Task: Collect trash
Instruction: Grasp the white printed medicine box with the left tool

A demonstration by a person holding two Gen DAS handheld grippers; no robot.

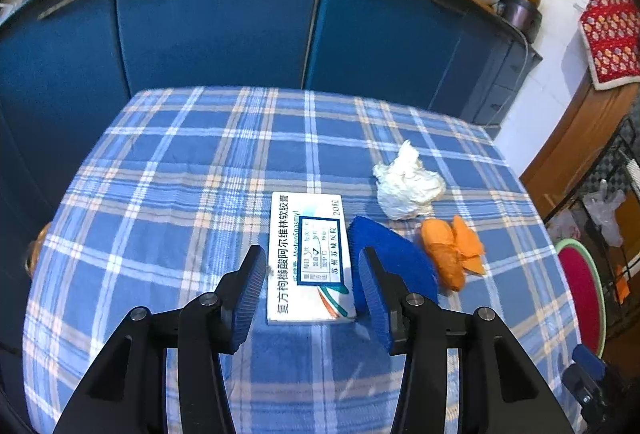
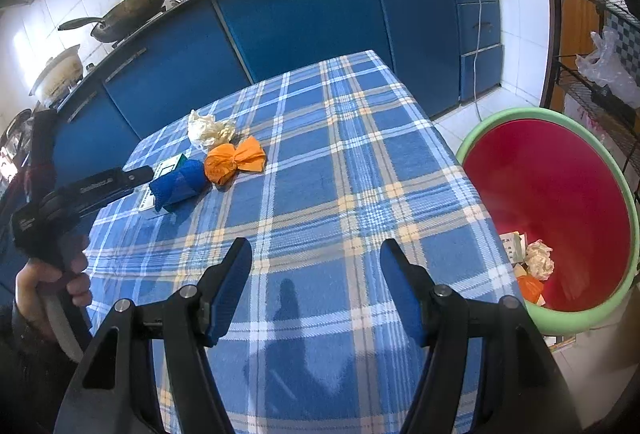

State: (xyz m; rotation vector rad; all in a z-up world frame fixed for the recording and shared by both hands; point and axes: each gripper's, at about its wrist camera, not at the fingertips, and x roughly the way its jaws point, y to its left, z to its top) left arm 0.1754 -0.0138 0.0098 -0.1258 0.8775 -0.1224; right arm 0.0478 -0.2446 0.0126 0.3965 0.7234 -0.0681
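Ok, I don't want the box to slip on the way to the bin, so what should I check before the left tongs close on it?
1. Medicine box sits between the left tongs: ok.
2. Both pads touching the box: cannot tell; the tongs are open, close to its sides.
3. Orange wrapper and crumpled tissue outside the grip: ok, both lie to the right.
4. Right tongs out of the way: ok, open and empty over the tablecloth.
5. Red bin has room: ok, only a few scraps at the bottom.
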